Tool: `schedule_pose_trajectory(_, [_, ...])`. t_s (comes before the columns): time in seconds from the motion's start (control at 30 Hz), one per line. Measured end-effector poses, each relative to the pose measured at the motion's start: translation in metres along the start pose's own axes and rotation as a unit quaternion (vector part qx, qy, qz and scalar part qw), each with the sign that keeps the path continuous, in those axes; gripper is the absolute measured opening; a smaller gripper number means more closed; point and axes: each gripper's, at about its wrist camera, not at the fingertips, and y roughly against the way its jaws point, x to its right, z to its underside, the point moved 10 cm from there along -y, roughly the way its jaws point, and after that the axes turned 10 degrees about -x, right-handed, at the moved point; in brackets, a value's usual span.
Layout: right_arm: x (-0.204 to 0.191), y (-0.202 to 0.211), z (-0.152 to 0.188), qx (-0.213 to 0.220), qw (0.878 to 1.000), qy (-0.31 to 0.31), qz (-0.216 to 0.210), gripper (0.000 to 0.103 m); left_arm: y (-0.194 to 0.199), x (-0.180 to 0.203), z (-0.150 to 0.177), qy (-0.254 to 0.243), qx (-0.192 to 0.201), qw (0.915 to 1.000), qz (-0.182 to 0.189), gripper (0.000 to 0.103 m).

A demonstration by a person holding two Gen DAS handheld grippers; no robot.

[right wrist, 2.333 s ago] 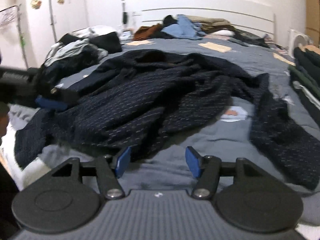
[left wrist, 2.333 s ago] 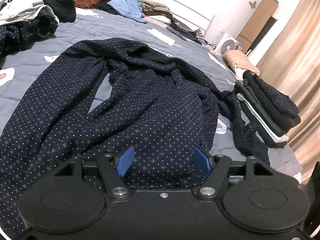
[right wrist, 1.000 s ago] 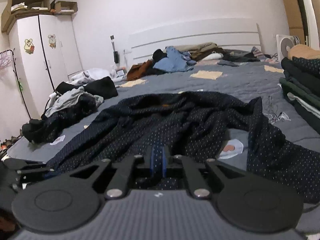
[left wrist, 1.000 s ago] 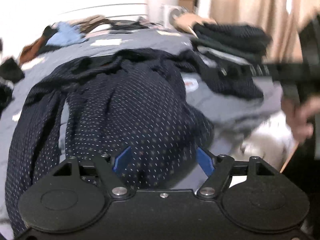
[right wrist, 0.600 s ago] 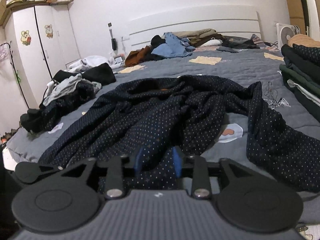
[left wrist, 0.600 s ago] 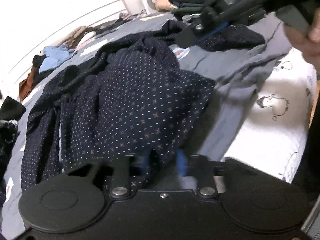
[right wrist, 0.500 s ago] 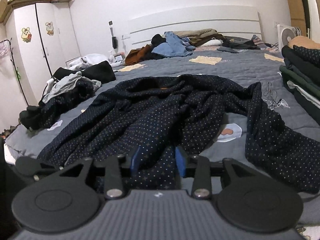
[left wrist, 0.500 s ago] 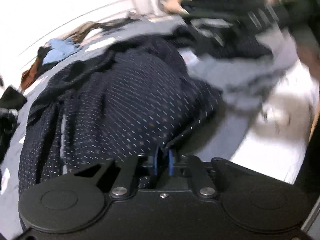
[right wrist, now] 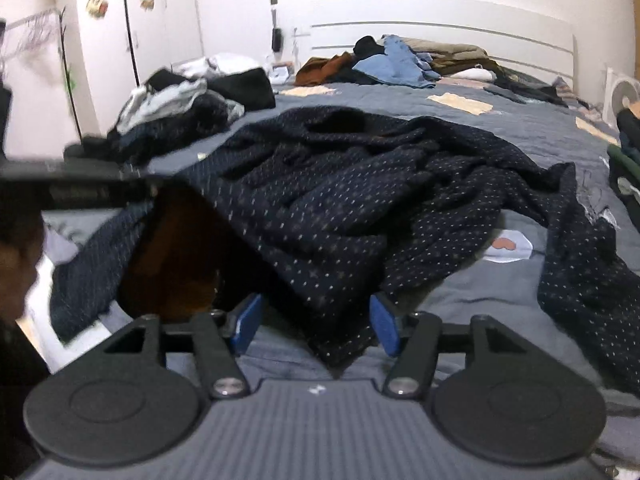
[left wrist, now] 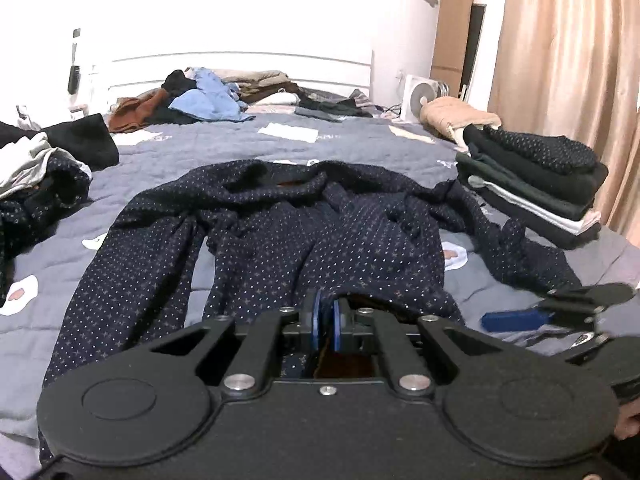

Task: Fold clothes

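Clothes cover much of the grey quilt (left wrist: 248, 144) on the bed, and the piece being handled is a dark navy dotted garment (left wrist: 304, 232) spread crumpled across the middle of it, its neck opening toward the headboard (left wrist: 240, 68) and one sleeve trailing off to the right. The left gripper (left wrist: 326, 318) sits at the near hem of the garment with its blue pads pressed almost together, pinching the edge of the cloth between them; the hem is lifted there, and the right wrist view shows a dark brownish inside under the raised fabric. The right gripper (right wrist: 316, 322) stands with its pads wide apart, and a fold of the garment (right wrist: 360, 216) hangs down between them without being clamped. In the left wrist view the right gripper's blue finger (left wrist: 516, 320) shows low at the right edge, just beside the garment's trailing sleeve. A neat stack of folded clothes (left wrist: 532, 188) sits on the right side of the bed, well apart from the garment. A loose heap of clothes (right wrist: 180, 116) lies on the left side, and another pile with a blue shirt (left wrist: 212, 98) lies against the headboard. A small white fan (left wrist: 420, 98) stands beyond the bed near the tan curtain (left wrist: 568, 80).
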Motion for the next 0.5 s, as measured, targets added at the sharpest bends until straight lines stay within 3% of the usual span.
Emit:
schedule_pose_trajectory(0.2, [-0.009,-0.022,0.002,-0.006,0.999,0.022,0.026,0.060,0.016,-0.009,-0.013,0.031,0.036,0.9988,0.010,0.007])
schedule_pose_trajectory(0.37, [0.012,-0.024,-0.001,0.008,0.998,-0.009,0.060,0.059,0.035,-0.029,-0.027,0.073,0.072,0.9947,0.015,0.007])
schedule_pose_trajectory(0.4, [0.017,-0.024,-0.001,0.010,0.998,-0.018,0.065,0.052,0.037,-0.034,-0.029,0.080,0.077,0.9938,0.012,0.007])
schedule_pose_trajectory(0.5, [0.031,-0.020,-0.003,0.014,0.996,-0.050,0.074,0.009,0.042,-0.044,-0.032,0.096,0.083,0.9918,0.009,0.007])
